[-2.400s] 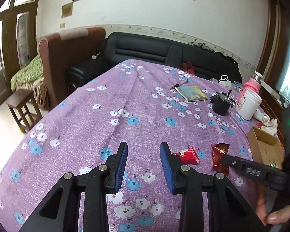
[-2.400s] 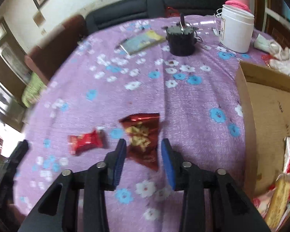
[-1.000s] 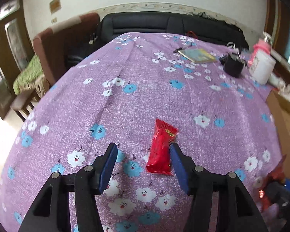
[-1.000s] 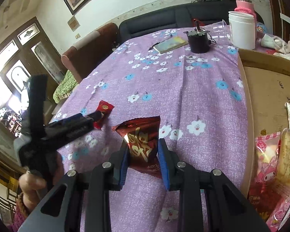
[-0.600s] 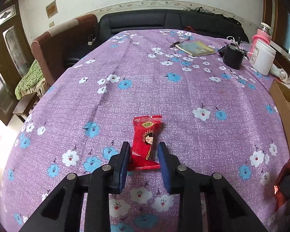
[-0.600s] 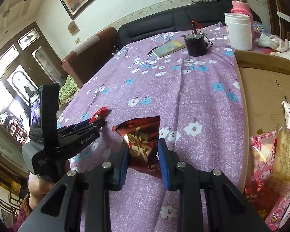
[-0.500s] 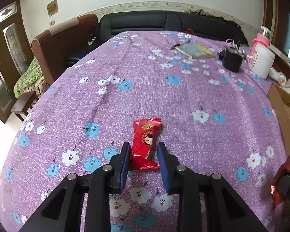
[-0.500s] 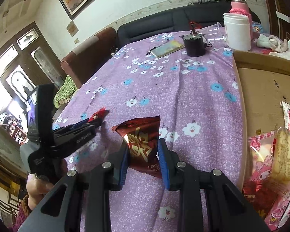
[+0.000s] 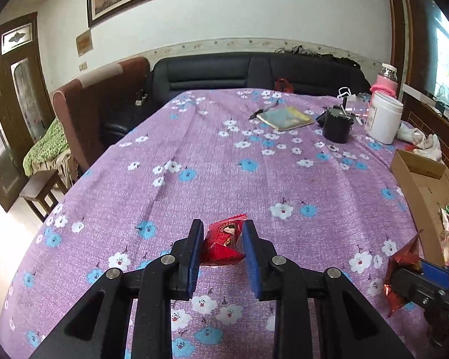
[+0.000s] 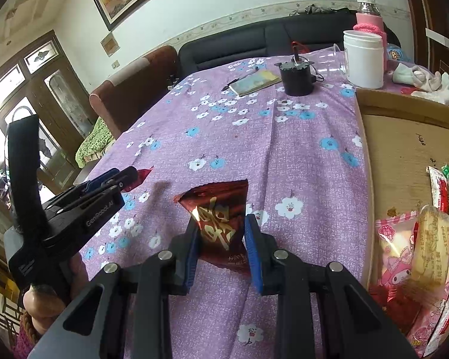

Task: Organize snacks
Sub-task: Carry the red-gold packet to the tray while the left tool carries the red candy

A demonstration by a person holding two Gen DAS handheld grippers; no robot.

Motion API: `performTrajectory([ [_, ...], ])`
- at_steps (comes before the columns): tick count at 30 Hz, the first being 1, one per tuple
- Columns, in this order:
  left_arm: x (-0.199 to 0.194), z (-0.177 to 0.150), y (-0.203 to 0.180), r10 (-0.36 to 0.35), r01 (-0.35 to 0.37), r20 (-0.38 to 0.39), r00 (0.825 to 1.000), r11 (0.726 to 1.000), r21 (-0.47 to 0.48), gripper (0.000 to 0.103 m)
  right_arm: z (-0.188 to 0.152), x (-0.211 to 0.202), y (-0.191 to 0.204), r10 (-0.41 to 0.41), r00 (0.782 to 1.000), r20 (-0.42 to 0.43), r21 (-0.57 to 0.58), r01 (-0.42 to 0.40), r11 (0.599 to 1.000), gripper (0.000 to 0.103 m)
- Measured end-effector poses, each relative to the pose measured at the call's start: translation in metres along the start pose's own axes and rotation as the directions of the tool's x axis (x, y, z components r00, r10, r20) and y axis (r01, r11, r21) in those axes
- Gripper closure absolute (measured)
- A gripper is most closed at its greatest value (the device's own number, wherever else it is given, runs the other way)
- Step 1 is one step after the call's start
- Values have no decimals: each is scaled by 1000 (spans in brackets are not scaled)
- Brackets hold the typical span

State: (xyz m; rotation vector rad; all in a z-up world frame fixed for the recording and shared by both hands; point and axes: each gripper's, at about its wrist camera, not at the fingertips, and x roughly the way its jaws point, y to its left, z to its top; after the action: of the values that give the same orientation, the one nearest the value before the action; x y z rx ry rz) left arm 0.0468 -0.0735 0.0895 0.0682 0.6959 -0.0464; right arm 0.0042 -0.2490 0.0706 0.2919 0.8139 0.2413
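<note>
My left gripper [image 9: 221,233] is shut on a small red snack packet [image 9: 223,240] and holds it above the purple flowered tablecloth [image 9: 224,164]. My right gripper [image 10: 221,227] is shut on a dark red foil snack bag [image 10: 217,212] with gold lettering, lifted off the cloth. The right gripper with its bag shows at the lower right of the left wrist view [image 9: 404,275]. The left gripper shows at the left of the right wrist view [image 10: 104,188]. A cardboard box [image 10: 404,149] at the right holds several snack packets [image 10: 416,239].
At the far end of the table stand a black pot [image 9: 336,127], a white jar [image 9: 384,121], a pink-sleeved bottle [image 9: 386,80] and a book with a pen [image 9: 286,118]. White cloths [image 10: 425,82] lie behind the box. Sofas stand beyond the table.
My left gripper shut on the red packet and lifted it off the cloth. My right gripper still holds the foil bag, raised and nearer the box.
</note>
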Motion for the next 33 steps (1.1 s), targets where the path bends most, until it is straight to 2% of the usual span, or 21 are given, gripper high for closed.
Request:
performTrajectory([
  [16, -8, 4, 1, -4, 5, 40, 999, 1000, -19, 75, 2, 2, -7, -14, 1000, 1, 14, 14, 1000, 75],
  [33, -18, 3, -10, -33, 32, 62, 998, 999, 17, 75, 3, 6, -14, -27, 1000, 0, 37, 27, 999, 75],
])
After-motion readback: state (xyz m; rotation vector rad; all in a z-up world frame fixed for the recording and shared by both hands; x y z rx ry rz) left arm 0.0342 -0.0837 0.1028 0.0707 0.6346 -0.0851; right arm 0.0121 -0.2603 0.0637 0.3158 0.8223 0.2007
